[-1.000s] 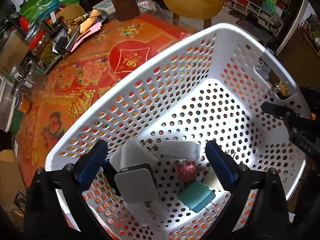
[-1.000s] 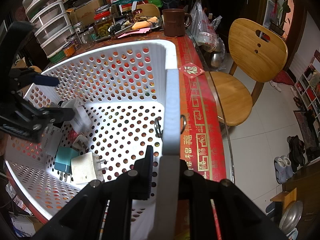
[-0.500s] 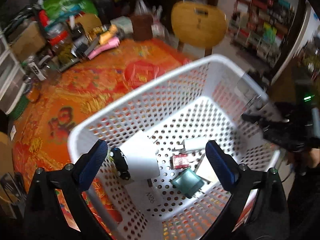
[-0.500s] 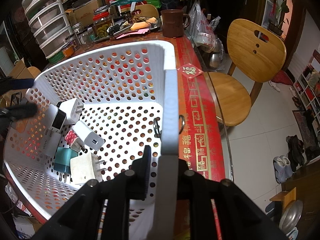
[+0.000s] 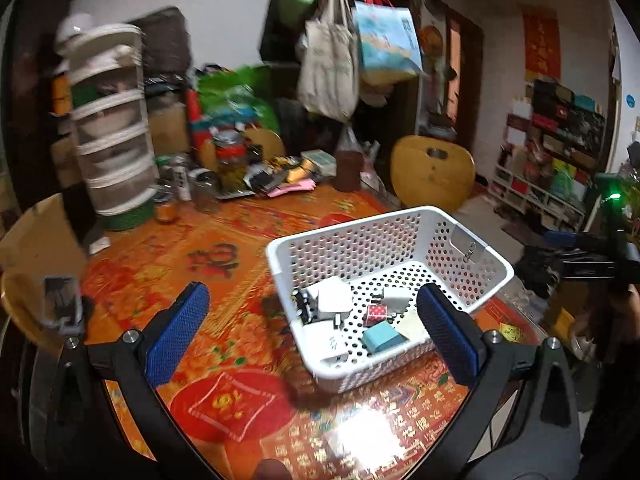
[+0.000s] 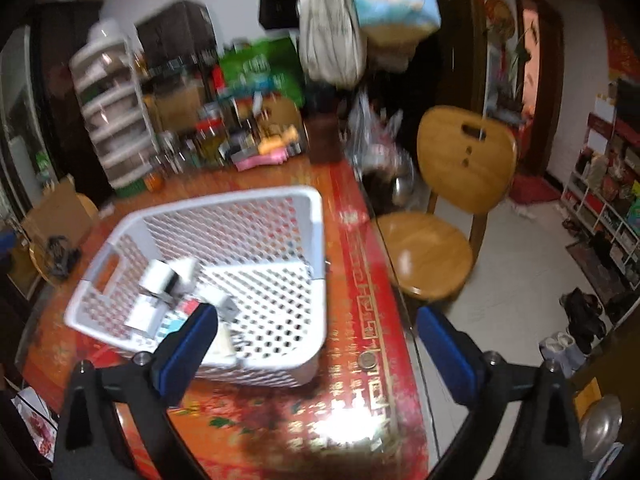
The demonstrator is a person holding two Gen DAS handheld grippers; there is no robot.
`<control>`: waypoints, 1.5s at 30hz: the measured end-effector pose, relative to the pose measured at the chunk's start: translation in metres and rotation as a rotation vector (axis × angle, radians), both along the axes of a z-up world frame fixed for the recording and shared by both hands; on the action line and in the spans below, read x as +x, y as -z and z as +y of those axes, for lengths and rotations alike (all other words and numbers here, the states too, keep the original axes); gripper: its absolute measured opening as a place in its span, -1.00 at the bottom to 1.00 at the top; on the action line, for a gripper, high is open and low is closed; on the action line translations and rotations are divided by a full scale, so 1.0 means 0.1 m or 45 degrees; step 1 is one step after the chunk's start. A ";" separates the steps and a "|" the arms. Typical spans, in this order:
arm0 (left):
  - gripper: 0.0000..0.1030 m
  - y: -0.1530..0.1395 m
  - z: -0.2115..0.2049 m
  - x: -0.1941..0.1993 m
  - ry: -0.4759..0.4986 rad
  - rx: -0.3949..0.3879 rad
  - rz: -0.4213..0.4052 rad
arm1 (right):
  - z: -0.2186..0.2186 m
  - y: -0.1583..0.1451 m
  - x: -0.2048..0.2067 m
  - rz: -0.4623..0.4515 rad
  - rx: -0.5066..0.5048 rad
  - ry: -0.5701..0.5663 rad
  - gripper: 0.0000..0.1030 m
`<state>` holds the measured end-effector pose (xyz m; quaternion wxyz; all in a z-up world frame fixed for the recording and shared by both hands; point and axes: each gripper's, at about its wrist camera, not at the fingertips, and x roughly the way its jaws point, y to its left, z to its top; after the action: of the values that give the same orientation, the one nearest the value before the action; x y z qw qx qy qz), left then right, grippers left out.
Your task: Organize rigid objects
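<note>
A white perforated basket (image 5: 476, 249) stands on the red and orange table (image 5: 224, 264). It holds several chargers: white ones (image 5: 334, 298), a red patterned one (image 5: 377, 314) and a teal one (image 5: 383, 338). My left gripper (image 5: 314, 334) is open and empty, high above the table in front of the basket. My right gripper (image 6: 320, 346) is open and empty, above the basket's near right corner (image 6: 304, 368). The right wrist view is blurred; the chargers (image 6: 168, 280) show at the basket's left end.
Jars, a brown mug (image 5: 347, 168) and clutter line the table's far edge. A white drawer tower (image 5: 114, 128) stands at the back left. A wooden chair (image 6: 448, 200) stands right of the table. A coin (image 6: 368, 360) lies by the basket.
My right gripper has let go of the basket's rim and opened. Both grippers have pulled up and back, so the whole basket and the room now show.
</note>
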<state>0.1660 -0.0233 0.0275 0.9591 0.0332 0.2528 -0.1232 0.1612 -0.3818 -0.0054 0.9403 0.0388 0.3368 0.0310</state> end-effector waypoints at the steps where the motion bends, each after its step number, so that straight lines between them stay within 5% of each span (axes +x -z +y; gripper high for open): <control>1: 0.99 0.01 0.03 -0.14 -0.007 -0.016 -0.008 | 0.04 -0.06 -0.13 -0.043 -0.004 0.003 1.00; 8: 0.99 0.20 0.03 -0.86 -0.086 -0.036 0.005 | 0.58 -0.38 -1.11 -0.272 -0.129 -0.039 1.00; 19: 0.99 0.16 -0.07 -1.57 -0.146 -0.063 -0.006 | 0.70 -0.31 -1.57 -0.256 -0.013 0.002 1.00; 32: 0.99 0.27 -0.27 -1.46 -0.123 -0.044 0.101 | 0.79 -0.14 -1.56 -0.151 -0.040 -0.023 1.00; 45: 0.99 0.26 -0.18 -1.41 -0.178 -0.076 0.098 | 0.85 -0.14 -1.53 -0.133 -0.044 -0.056 1.00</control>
<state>0.0251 -0.0411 0.0014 0.9554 -0.0180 0.2875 -0.0646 0.0079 -0.2964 0.0081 0.9561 0.0133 0.2886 0.0479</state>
